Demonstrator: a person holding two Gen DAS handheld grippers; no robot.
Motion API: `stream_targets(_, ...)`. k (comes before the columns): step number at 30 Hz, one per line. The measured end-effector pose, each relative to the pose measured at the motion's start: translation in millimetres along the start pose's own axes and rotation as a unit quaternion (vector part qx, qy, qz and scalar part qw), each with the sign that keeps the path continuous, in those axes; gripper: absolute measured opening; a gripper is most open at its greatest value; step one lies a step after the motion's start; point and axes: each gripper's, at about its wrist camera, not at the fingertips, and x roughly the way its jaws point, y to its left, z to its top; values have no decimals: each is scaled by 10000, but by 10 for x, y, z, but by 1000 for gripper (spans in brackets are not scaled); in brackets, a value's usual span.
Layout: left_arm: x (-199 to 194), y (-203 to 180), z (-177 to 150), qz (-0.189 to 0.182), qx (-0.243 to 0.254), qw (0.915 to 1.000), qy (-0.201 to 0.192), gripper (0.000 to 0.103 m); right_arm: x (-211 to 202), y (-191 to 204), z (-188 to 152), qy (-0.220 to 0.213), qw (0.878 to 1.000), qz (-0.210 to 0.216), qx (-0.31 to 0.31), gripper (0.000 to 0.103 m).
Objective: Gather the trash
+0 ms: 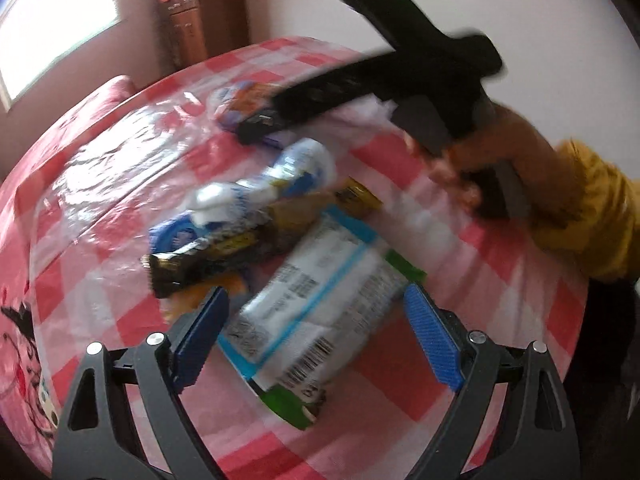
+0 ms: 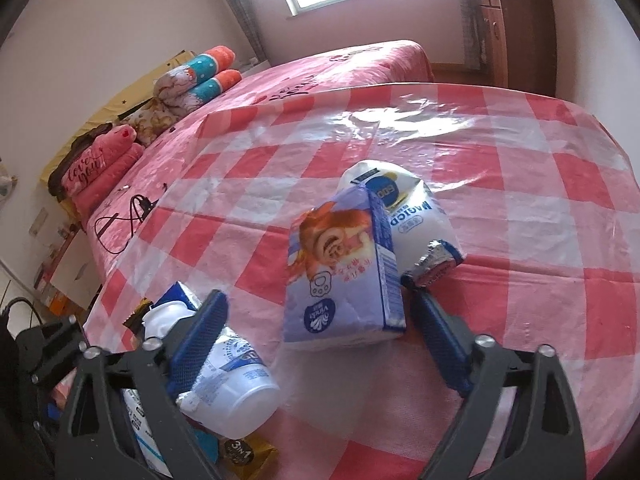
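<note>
Trash lies on a red-and-white checked tablecloth [image 1: 400,160]. In the left wrist view my left gripper [image 1: 316,300] is open, its blue pads either side of a white, blue and green wrapper [image 1: 316,312]. Behind it lie a black-and-gold sachet [image 1: 248,240] and a white plastic bottle [image 1: 276,184]. My right gripper [image 1: 256,120] reaches over the far purple packet [image 1: 236,104]. In the right wrist view the right gripper [image 2: 316,300] is open around a purple tissue packet [image 2: 344,272], with a white bag [image 2: 412,208] behind it. The bottle [image 2: 228,376] lies at the left finger.
A bed with a pink cover [image 2: 320,76], folded blankets [image 2: 192,80] and a black cable [image 2: 128,220] stands beyond the table. A wooden cabinet [image 2: 516,20] stands by the window. The person's yellow sleeve [image 1: 592,208] is at the table's right edge.
</note>
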Motion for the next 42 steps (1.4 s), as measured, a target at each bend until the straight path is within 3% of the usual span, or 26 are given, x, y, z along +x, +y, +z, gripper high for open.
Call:
stream_targets(8,129,-16,51,203,23,9998,0,88,27,52,13,36,9999,-70,-140,85)
stream_targets(11,136,-49,62,240,17,9997,-63,76,67,121,20,114,9993,-183,-302,91)
stream_targets(13,129,-58,67,146,-63,9998,-91,62,101,181,24,175,9984,-319,-436,93)
stream_targets(14,136,-54,69,115,-150,9998,-97,61,112,207,18,197,9978,-393,-497,93)
stream_targets(22,69,-34,13,320,-713,9966,-274,50,68,146,-10,75,9967,-698,-397,59)
stream_targets(29,-65,35,-121,374,-1391,9888,-394,45,11,126,-34,19,9974,-619,-355,54)
stream_targets(42,-262,211,-329,505,-2083,9747,-631,43,-350,193,-313,-251,9957,-869,-216,53)
